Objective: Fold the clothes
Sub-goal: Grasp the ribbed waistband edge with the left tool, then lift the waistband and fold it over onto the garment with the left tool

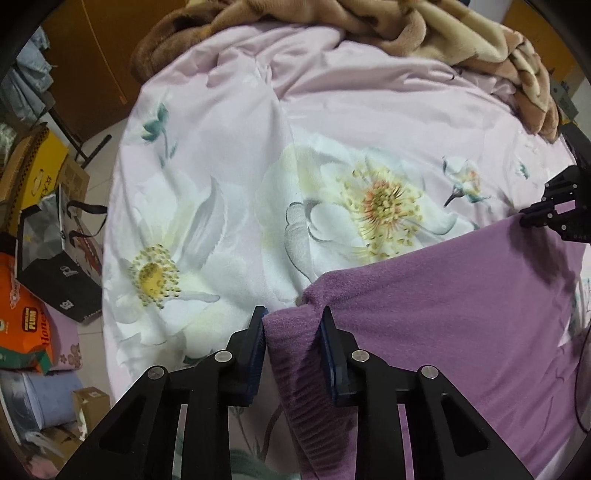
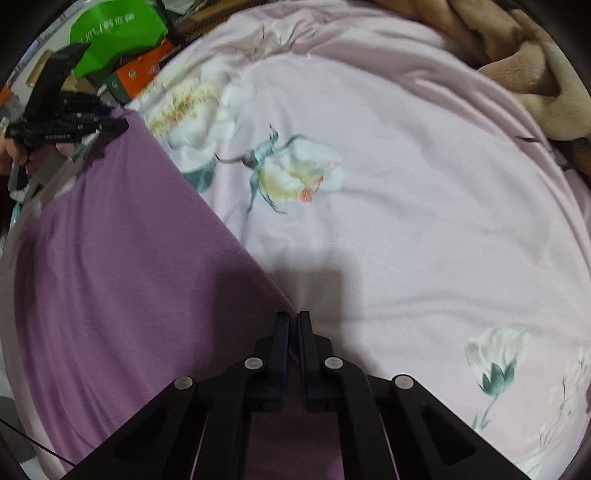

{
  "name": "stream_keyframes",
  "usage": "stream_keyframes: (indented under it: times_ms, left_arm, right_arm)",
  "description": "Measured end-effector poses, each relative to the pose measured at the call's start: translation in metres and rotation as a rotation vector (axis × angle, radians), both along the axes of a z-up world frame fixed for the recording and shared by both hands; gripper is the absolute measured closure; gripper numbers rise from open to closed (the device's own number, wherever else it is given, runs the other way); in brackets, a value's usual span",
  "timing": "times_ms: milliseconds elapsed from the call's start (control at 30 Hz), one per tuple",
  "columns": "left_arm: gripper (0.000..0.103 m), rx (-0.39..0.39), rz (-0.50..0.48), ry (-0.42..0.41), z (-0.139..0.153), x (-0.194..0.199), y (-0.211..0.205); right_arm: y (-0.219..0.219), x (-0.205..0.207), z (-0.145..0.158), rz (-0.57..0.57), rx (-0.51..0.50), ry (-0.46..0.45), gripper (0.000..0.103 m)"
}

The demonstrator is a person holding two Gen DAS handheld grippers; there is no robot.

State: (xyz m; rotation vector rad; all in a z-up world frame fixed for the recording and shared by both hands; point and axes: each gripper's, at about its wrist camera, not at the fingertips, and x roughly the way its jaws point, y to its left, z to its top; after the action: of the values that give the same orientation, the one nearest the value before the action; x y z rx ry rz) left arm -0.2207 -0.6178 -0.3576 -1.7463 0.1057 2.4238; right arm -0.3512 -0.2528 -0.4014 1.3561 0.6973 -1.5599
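Observation:
A purple fleece garment (image 1: 461, 314) lies spread on a pale pink floral bedsheet (image 1: 229, 155). My left gripper (image 1: 293, 317) is shut on a bunched corner of the garment, the cloth thick between its fingers. My right gripper (image 2: 293, 321) is shut on the opposite corner of the garment (image 2: 110, 277), the fingers nearly touching. The right gripper shows in the left wrist view (image 1: 524, 218) at the garment's far right corner. The left gripper shows in the right wrist view (image 2: 122, 125) at the far left corner. The garment's top edge runs taut between them.
A brown and tan plush blanket (image 1: 424, 33) is heaped along the far side of the bed. Left of the bed, on the floor, stand boxes, a dark paper bag (image 1: 55, 236) and orange packaging (image 1: 26, 314). A green bag (image 2: 118, 37) lies beyond the bed's edge.

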Motion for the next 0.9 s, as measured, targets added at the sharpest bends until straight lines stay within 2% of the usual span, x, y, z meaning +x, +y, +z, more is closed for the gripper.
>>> stream_keyframes:
  times_ms: [200, 467, 700, 900]
  left_arm:
    - [0.076, 0.023, 0.003, 0.067, 0.019, 0.014, 0.002]
    - [0.076, 0.077, 0.031, 0.127, 0.053, 0.063, -0.015]
    - [0.076, 0.105, 0.051, 0.125, 0.065, 0.117, -0.012]
    - [0.076, 0.103, 0.052, 0.083, 0.055, 0.163, -0.004]
  right_arm:
    - [0.011, 0.018, 0.043, -0.019, -0.056, 0.027, 0.099]
    - [0.037, 0.066, 0.089, -0.042, -0.114, 0.058, 0.099]
    - [0.046, 0.136, 0.1, -0.058, -0.127, 0.016, 0.099]
    - [0.063, 0.196, 0.088, -0.096, -0.111, -0.066, 0.099]
